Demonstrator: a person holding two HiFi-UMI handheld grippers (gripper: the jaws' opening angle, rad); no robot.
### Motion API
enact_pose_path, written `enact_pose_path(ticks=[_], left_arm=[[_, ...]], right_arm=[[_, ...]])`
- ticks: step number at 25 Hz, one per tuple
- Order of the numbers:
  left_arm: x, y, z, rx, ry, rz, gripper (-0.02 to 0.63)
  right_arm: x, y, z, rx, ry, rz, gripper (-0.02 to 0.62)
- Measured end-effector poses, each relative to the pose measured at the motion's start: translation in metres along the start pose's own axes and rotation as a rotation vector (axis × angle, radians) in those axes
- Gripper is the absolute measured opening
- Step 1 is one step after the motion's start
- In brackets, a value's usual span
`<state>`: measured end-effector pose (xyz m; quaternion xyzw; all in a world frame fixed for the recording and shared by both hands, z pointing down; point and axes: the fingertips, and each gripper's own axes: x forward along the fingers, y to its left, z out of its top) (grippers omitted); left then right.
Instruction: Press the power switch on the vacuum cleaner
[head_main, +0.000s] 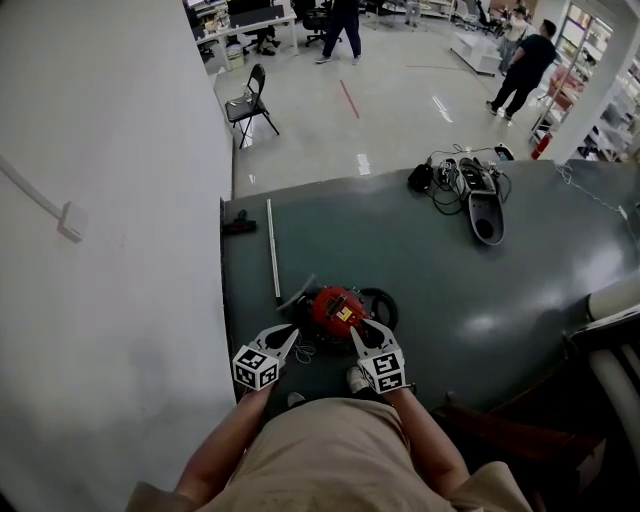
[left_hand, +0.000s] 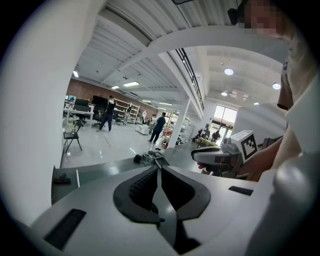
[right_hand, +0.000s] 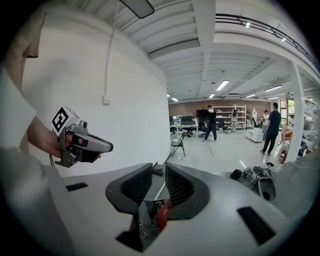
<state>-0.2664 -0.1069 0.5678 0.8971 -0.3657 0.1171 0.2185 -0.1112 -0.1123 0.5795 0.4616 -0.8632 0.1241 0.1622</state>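
Note:
The red vacuum cleaner (head_main: 338, 310) lies on the dark green floor mat (head_main: 440, 280), just in front of the person's feet. A black hose ring (head_main: 383, 306) sits against its right side. My left gripper (head_main: 285, 341) hovers at its near left with the jaws shut and empty (left_hand: 159, 169). To the vacuum's near right, my right gripper (head_main: 360, 335) is open with a narrow gap and nothing in it (right_hand: 159, 170). A sliver of the red vacuum (right_hand: 162, 212) and a thin white cord (right_hand: 145, 227) show below its jaws. Each gripper view also shows the other gripper: the right gripper (left_hand: 220, 156) and the left gripper (right_hand: 82, 142).
A white wall (head_main: 110, 250) runs along the left. On the mat lie a white tube (head_main: 272, 250), a small black object (head_main: 238, 222), a black nozzle part (head_main: 485, 205) and tangled cables (head_main: 445, 178). A folding chair (head_main: 248, 100) and people stand farther off.

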Motion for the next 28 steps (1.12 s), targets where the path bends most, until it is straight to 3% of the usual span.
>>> enact_pose_path(ticks=[3,6,19,23,28], left_arm=[[0.004,-0.008,-0.002,0.002,0.005,0.003,0.012],[0.011,-0.015,-0.001,-0.002,0.004,0.012,0.012],[0.047,-0.055,-0.02,-0.049,0.014,0.076,0.012],[0.059,-0.079,-0.028,-0.051,0.022,0.066,0.012],[0.054,-0.119,-0.038,-0.033,0.024,0.027,0.012]], right_arm=[[-0.006,-0.003,0.0,-0.063,0.021,0.008,0.073],[-0.012,-0.009,0.003,-0.113,0.019,0.012,0.017],[-0.038,-0.059,-0.02,-0.099,0.034,0.086,0.014],[-0.046,-0.08,-0.048,-0.103,0.094,0.096,0.014],[-0.076,-0.086,-0.065,-0.071,0.095,0.083,0.014]])
